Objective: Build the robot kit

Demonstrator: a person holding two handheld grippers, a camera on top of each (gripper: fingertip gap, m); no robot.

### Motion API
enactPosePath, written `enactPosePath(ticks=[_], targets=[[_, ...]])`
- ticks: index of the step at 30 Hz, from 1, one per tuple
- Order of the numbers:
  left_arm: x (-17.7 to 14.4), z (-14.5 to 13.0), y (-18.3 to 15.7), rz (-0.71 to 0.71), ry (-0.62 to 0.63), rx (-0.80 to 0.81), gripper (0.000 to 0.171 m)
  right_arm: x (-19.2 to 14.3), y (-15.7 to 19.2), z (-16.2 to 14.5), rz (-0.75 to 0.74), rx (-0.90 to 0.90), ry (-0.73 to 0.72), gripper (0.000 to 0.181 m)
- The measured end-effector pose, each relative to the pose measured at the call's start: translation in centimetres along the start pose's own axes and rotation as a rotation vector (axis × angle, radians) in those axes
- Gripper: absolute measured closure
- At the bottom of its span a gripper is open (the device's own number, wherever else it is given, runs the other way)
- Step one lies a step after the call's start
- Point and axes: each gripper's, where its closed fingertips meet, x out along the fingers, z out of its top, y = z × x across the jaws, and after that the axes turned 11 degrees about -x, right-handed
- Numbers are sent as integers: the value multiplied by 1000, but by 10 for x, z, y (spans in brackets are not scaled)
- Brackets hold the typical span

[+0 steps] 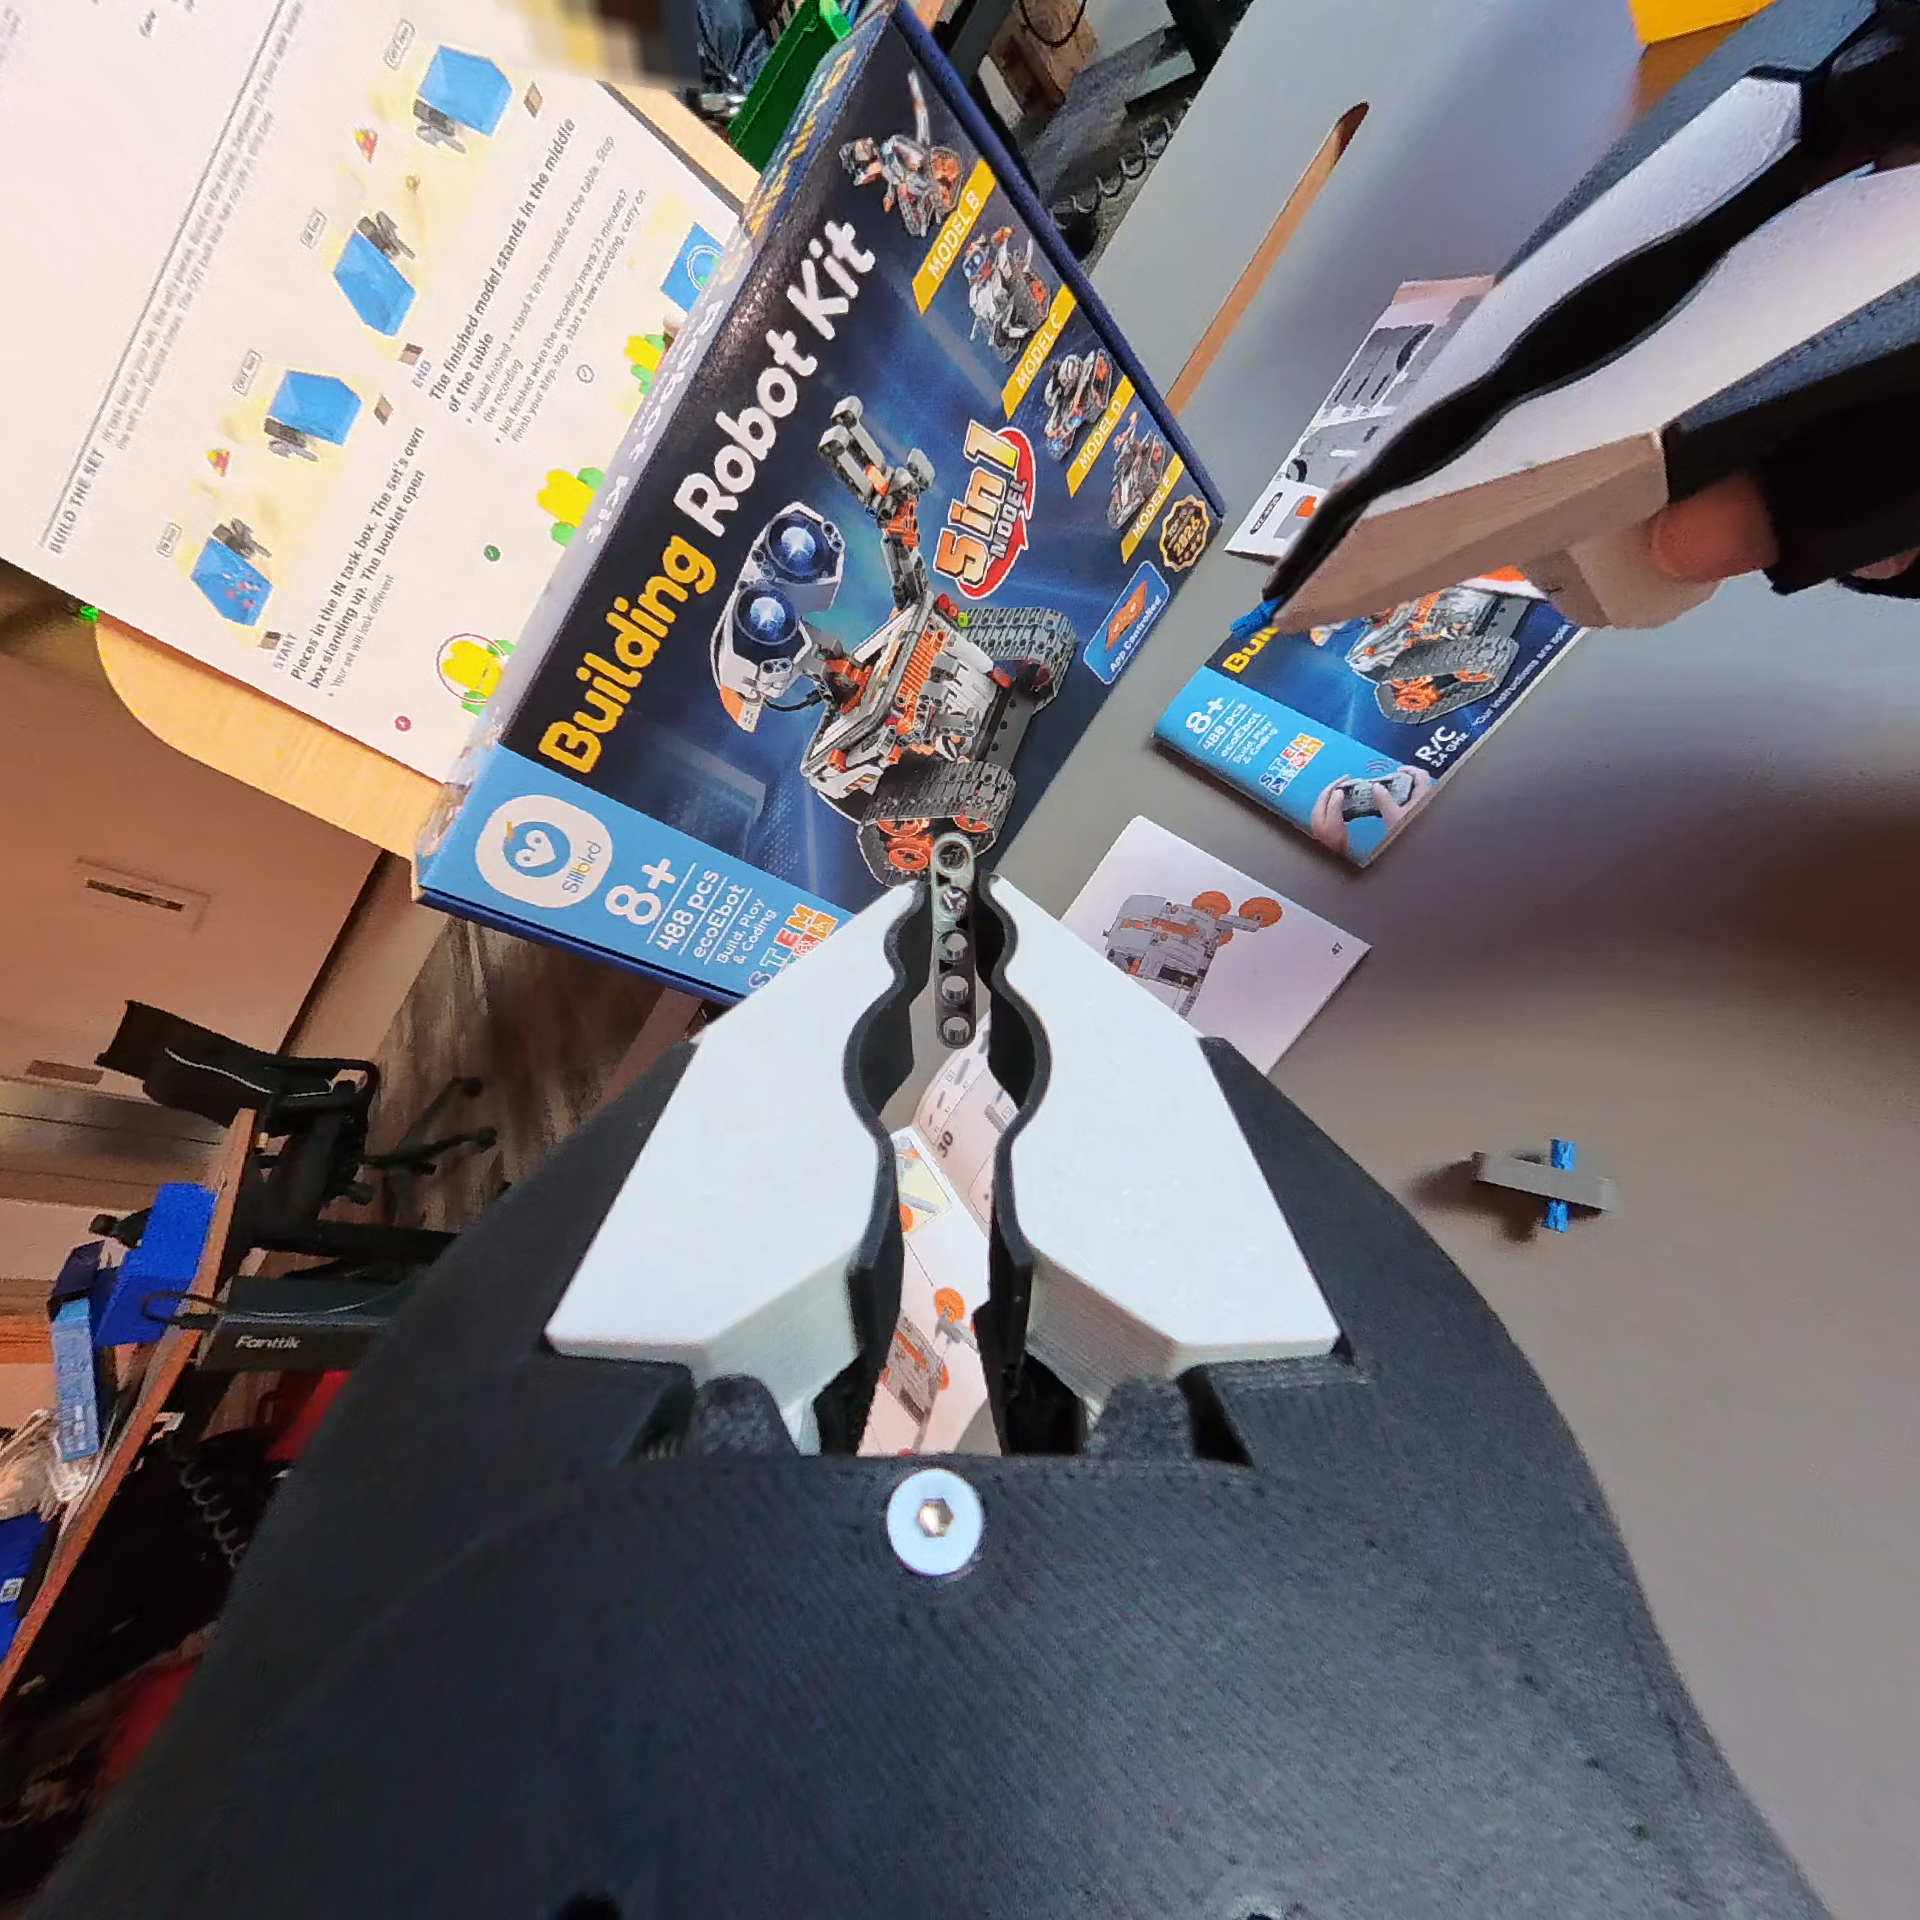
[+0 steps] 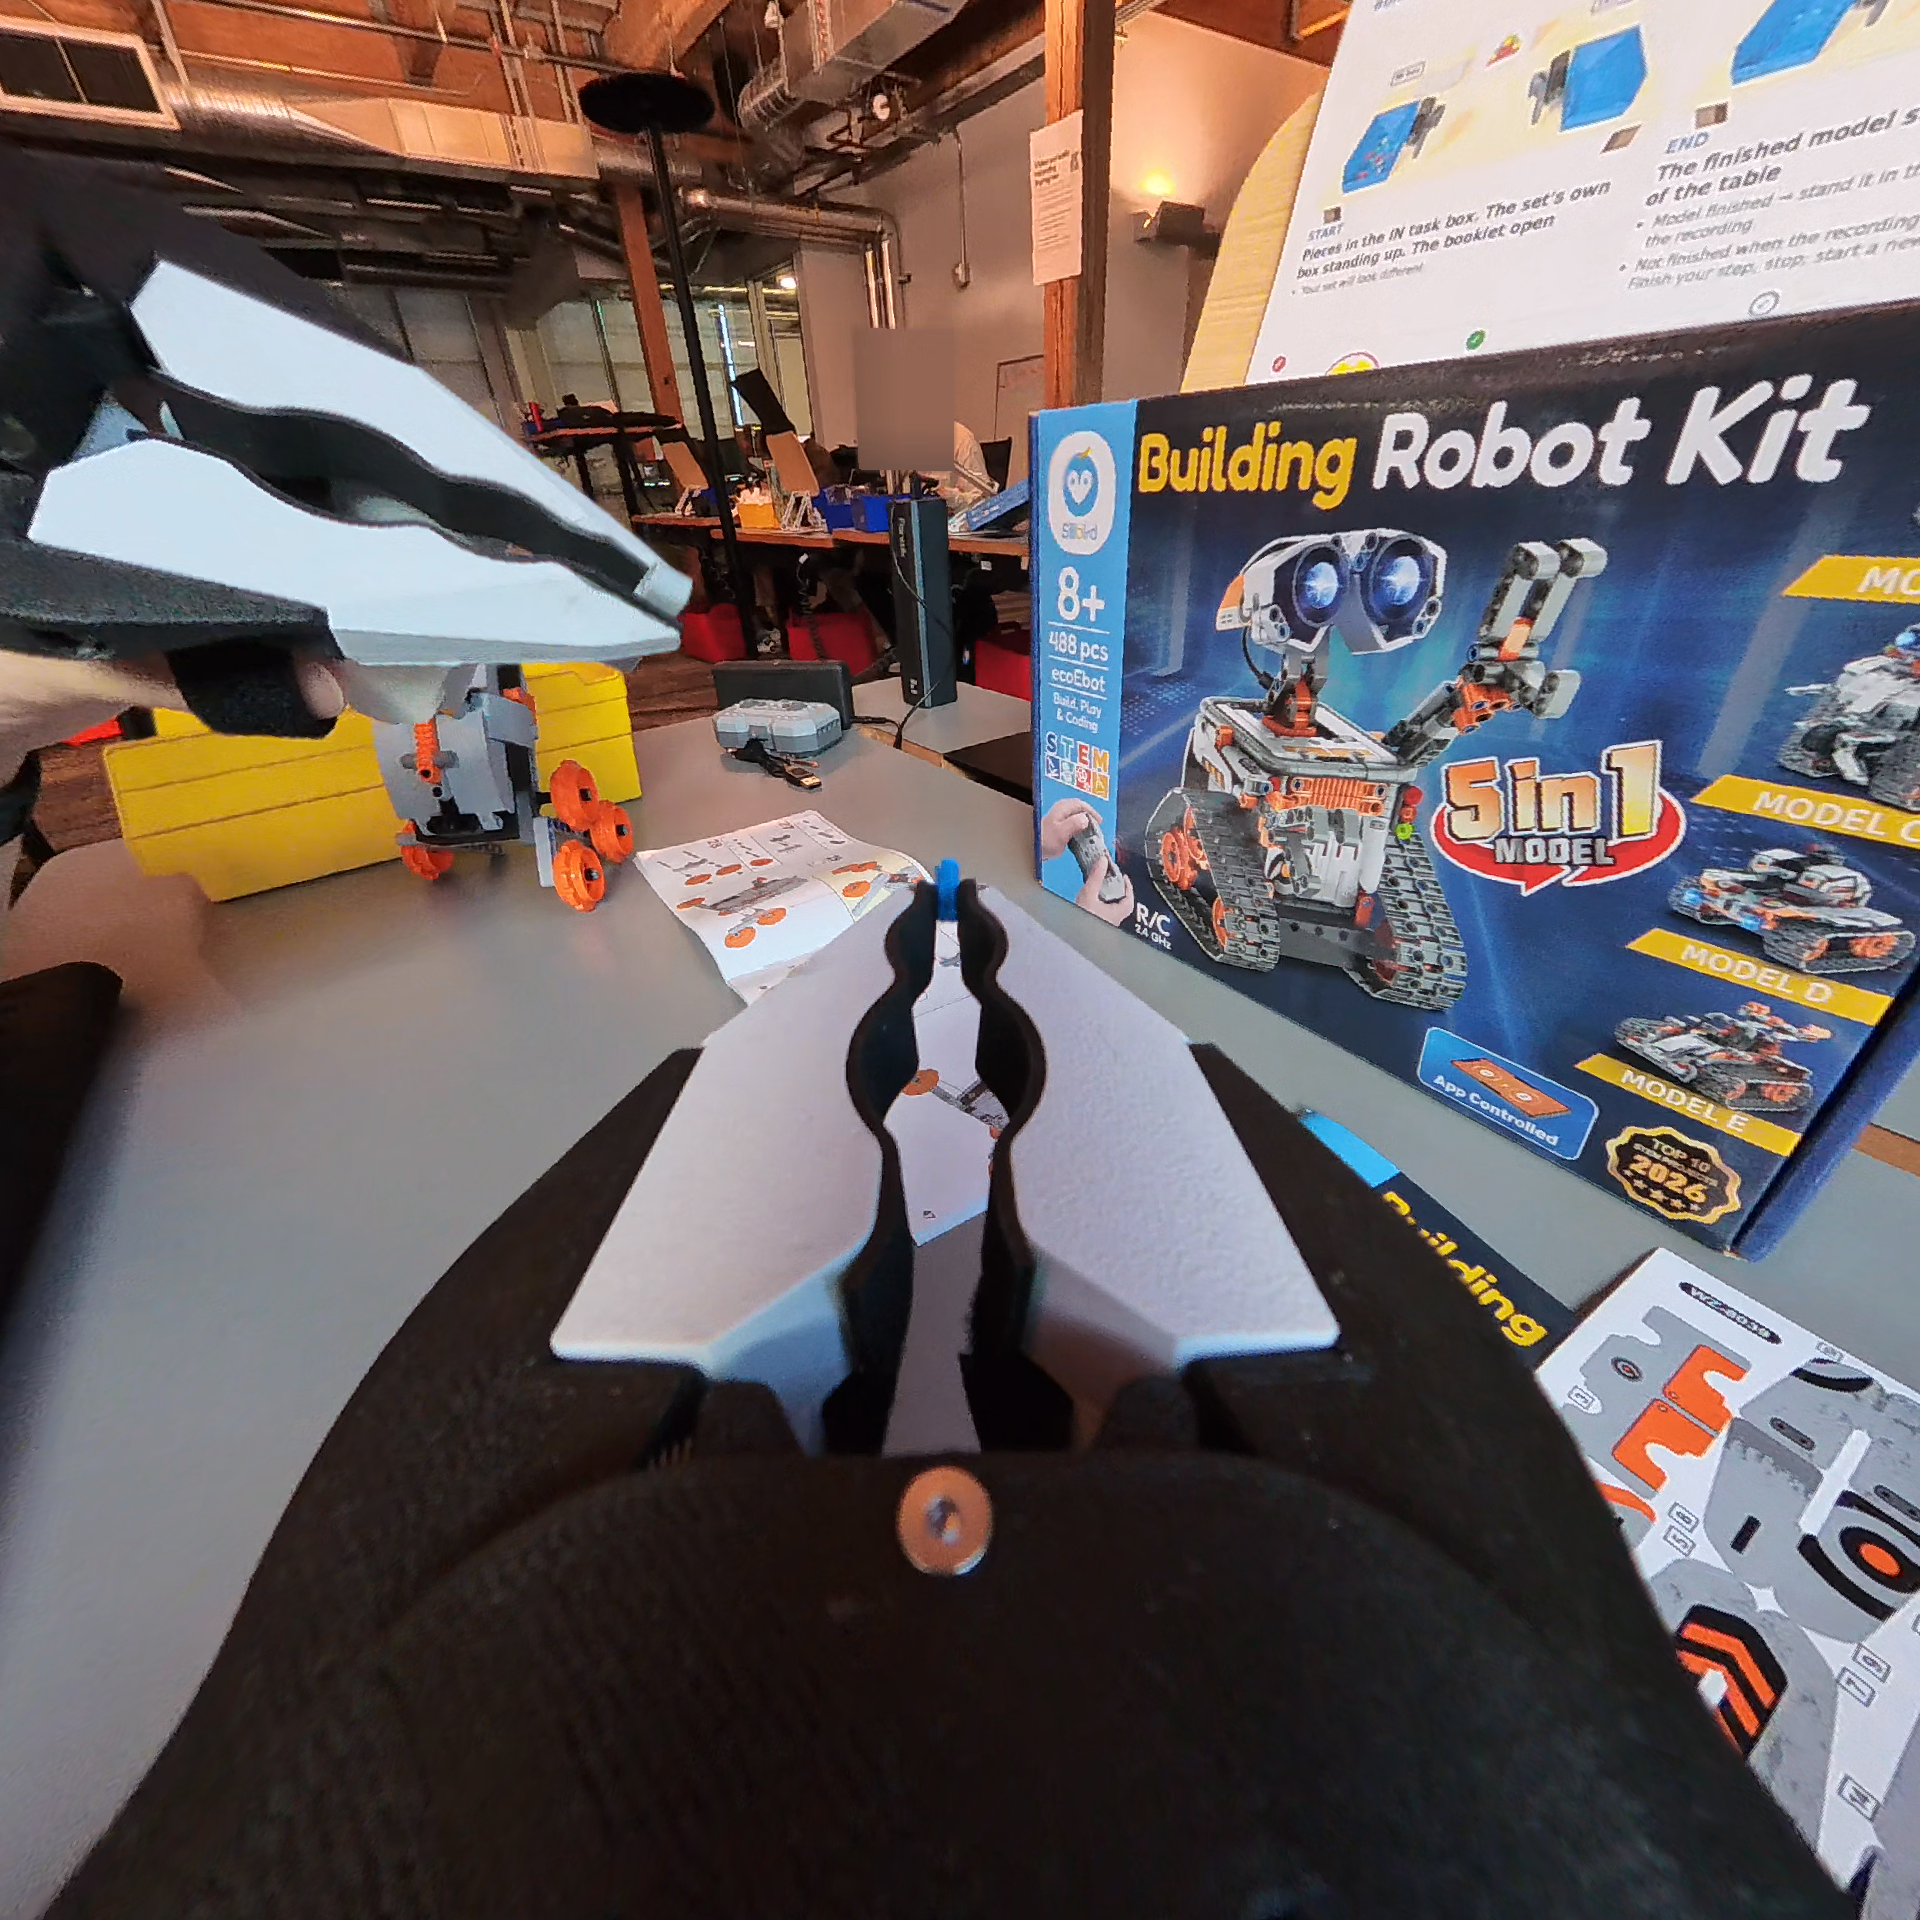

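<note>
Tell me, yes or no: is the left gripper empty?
No. In the left wrist view, the left gripper is shut on a grey holed beam standing between its fingertips.

Kit box (image 2: pixel 1507 790) upright on grey table (image 2: pixel 312 1091); yellow bin (image 2: pixel 239 821) behind wheeled model (image 2: pixel 499 790); open booklet (image 2: pixel 769 894) flat.

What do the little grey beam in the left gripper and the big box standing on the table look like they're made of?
The grey beam, pinched in the left gripper, looks like moulded plastic: smooth, slightly shiny, with a row of neat round holes. The box looks like printed cardboard with a glossy coating: sharp folded edges, a colour picture on its face, and a soft sheen.
</note>
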Motion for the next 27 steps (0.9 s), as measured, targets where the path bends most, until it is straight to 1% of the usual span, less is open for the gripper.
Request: enactPosePath(ticks=[5, 7, 8, 9, 11, 12, 14, 16, 17, 19, 20, 22, 24, 25, 26, 27], targets=[[-5, -3, -2, -1, 11, 9, 166, -4, -4, -1, -21, 9, 2, 178], [-7, -5, -5, -43, 7, -18, 166, -4, -5, -6, -19, 10, 17, 178], [-9, -6, -11, -112, 6, -61, 166, -4, -6, -11, -12, 19, 30, 178], [-13, -6, -21, -219, 0, -135, 166, -3, -6, -15, 0, 39, 38, 178], [-31, 5, -31, -459, -70, -366, 167, -1, 0, -15, 64, 114, 12, 178], [-41, 10, -30, -575, -111, -484, 166, 0, 5, -11, 115, 170, -16, 178], [-59, 9, -24, -791, -176, -695, 167, 1, 19, 1, 246, 310, -84, 178], [-68, -4, -18, -955, -240, -861, 167, 1, 34, 16, 394, 451, -161, 178], [-65, -17, -16, -987, -255, -915, 167, 2, 37, 22, 433, 498, -194, 178], [-52, -46, -17, -993, -254, -993, 167, 5, 44, 28, 492, 558, -230, 179], [-49, -54, -20, -1011, -247, -1026, 167, 6, 49, 30, 515, 577, -234, 178], [-53, -58, -23, -1104, -225, -1103, 167, 10, 57, 28, 548, 600, -207, 179], [-55, -57, -24, -1175, -228, -1157, 167, 14, 66, 20, 567, 596, -144, 179], [-53, -60, -26, -1197, -202, -1186, 167, 15, 70, 15, 565, 584, -112, 179], [-49, -66, -32, -1210, -138, -1215, 167, 17, 73, 10, 558, 567, -72, 179], [-45, -76, -40, -1225, -50, -1233, 167, 18, 75, 3, 545, 544, -24, 178]])
